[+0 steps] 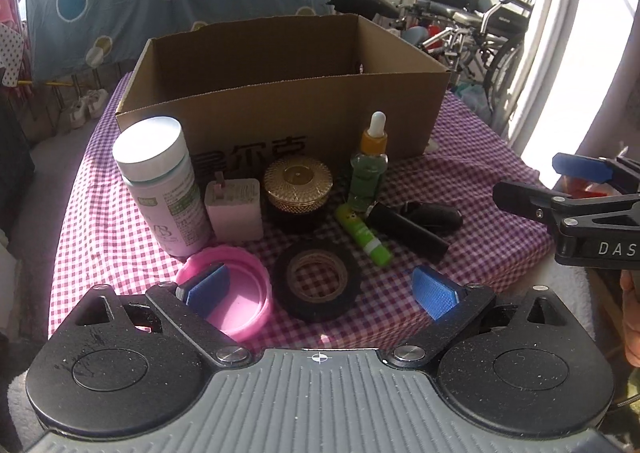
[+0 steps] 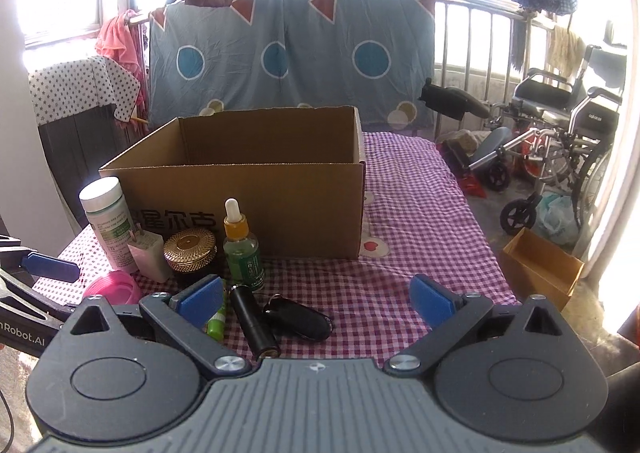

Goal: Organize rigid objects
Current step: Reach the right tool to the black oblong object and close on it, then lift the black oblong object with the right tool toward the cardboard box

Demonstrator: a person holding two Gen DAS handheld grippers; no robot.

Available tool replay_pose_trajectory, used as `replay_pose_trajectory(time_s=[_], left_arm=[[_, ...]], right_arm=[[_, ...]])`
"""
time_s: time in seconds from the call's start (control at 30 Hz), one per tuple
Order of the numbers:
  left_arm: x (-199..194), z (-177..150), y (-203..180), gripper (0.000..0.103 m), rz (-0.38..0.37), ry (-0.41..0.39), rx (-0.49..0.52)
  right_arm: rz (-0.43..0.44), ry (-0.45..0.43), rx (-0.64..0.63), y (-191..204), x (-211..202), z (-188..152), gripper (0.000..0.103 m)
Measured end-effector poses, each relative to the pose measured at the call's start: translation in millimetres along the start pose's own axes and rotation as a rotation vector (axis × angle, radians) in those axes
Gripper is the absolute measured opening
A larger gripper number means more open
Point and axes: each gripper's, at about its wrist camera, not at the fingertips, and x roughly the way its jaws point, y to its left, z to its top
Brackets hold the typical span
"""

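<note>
An open cardboard box stands on the checked table, also in the right wrist view. In front of it stand a white bottle, a pink charger, a gold-lidded jar and a green dropper bottle. A green lip balm, a black tube, a black key fob, a black tape roll and a pink lid lie nearer. My left gripper is open above the tape roll and lid. My right gripper is open above the tube and fob.
A purple checked cloth covers the table. A blue patterned sheet hangs behind. A wheelchair and a small cardboard box stand to the right on the floor. The right gripper shows at the right edge of the left wrist view.
</note>
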Motion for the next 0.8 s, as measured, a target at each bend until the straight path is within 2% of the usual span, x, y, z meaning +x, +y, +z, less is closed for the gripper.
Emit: replay_pose_trajectory(time_s=[0.07, 0.13, 0.17, 0.27, 0.33, 0.4, 0.57, 0.67, 0.8], left_arm=[[9, 5, -13, 0.095, -0.033, 0.003, 0.029], [19, 8, -25, 0.094, -0.053, 0.011, 0.063], [24, 9, -31, 0.092, -0.058, 0.018, 0.081], [35, 10, -47, 0.079, -0.082, 0.037, 0.130], [41, 11, -56, 0.077, -0.097, 0.049, 0.156], [45, 11, -63, 0.070, -0.111, 0.060, 0.179], [54, 13, -70, 0.059, -0.135, 0.084, 0.185], [57, 16, -71, 0.056, -0.148, 0.094, 0.173], [59, 22, -73, 0.052, -0.169, 0.095, 0.175]], right_arm=[[0.032, 0.029, -0.019, -7, 12, 2, 0.090], [0.068, 0.073, -0.043, -12, 27, 2, 0.074], [0.088, 0.102, -0.052, -15, 36, 2, 0.071], [0.161, 0.178, -0.056, -21, 61, 1, 0.061], [0.216, 0.216, -0.062, -25, 74, 2, 0.049], [0.260, 0.252, -0.079, -26, 85, 3, 0.043], [0.334, 0.328, -0.084, -28, 107, 4, 0.036], [0.382, 0.358, -0.051, -31, 112, 6, 0.027], [0.368, 0.386, 0.022, -41, 110, 4, 0.025]])
